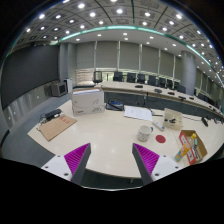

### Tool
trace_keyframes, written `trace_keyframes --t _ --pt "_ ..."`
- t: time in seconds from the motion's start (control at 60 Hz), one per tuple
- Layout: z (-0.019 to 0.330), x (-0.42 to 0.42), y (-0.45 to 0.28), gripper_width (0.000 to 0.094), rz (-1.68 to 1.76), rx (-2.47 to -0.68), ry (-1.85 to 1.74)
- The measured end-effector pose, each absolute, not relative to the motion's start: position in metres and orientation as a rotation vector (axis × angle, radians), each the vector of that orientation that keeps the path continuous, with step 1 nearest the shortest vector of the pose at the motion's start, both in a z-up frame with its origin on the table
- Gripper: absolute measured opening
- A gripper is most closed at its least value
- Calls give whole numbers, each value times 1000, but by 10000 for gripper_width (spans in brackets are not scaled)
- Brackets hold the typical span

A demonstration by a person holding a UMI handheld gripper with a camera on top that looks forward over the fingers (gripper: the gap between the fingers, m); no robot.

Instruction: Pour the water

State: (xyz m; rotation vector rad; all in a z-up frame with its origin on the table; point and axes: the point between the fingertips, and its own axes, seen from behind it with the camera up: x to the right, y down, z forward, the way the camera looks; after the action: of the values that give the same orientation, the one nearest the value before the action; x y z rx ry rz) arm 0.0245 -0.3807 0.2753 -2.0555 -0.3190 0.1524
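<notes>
Not yet begun, by the look of it: nothing being held, nothing tilting, no water seen moving. Gripper (112, 160) hanging wide open and empty above the near edge of the pale table (100, 140), magenta pads (77, 155) spread well apart, touching nothing. Standing beyond the right finger: a small pale cup-like vessel (146, 132), with a white cup (170, 120) farther behind it and a colourful carton (190, 147) to its right. Well left of that vessel, lying flat: a brown board (57, 126). Remaining, probably: reaching, grasping the vessel, pouring. Which one holds water: cannot tell.
</notes>
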Motion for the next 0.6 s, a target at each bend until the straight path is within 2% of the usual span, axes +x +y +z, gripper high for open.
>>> trace_keyframes --t 0.233,0.6 --pt "240 143 -376 860 74 -2065 -196" --pt "136 359 -332 861 -115 -2060 -2"
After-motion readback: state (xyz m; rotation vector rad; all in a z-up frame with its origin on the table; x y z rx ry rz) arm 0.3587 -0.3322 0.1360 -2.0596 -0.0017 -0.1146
